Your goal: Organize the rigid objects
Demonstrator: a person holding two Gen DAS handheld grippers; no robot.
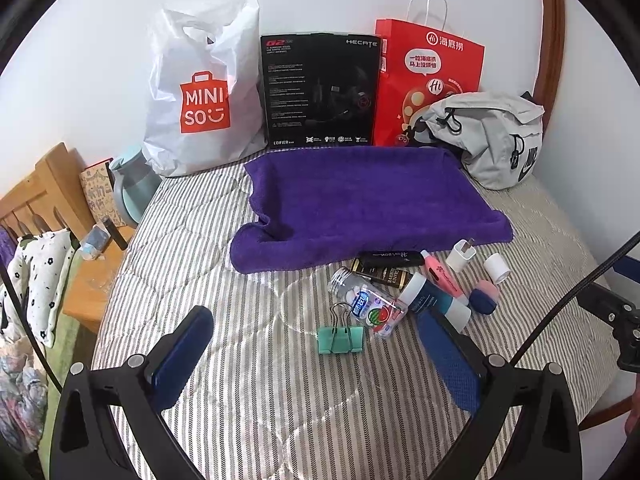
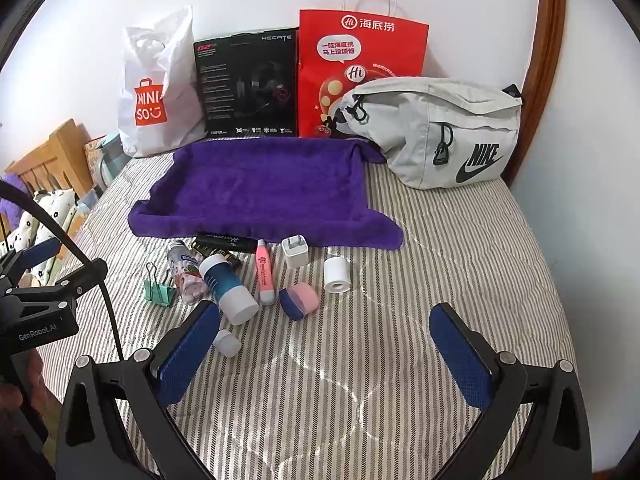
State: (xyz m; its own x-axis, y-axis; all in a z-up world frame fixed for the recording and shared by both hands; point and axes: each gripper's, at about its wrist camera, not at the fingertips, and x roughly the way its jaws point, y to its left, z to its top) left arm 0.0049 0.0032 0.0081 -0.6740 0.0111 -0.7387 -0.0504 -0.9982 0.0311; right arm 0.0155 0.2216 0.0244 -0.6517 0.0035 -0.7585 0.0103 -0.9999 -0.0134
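Green metal binder clip (image 1: 340,339) lies leftmost on my striped bedspread (image 1: 256,400), then clear pill bottle (image 1: 368,304), blue-white tube (image 2: 229,289), pink marker (image 2: 265,273), white roll (image 2: 337,275); left gripper (image 1: 316,354) and right gripper (image 2: 325,350) hover released, empty

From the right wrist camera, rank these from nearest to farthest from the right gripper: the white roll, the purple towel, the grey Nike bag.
1. White roll, on the striped quilt just ahead of the right gripper.
2. Purple towel, spread mid-bed.
3. Grey Nike bag, back right by the wall.
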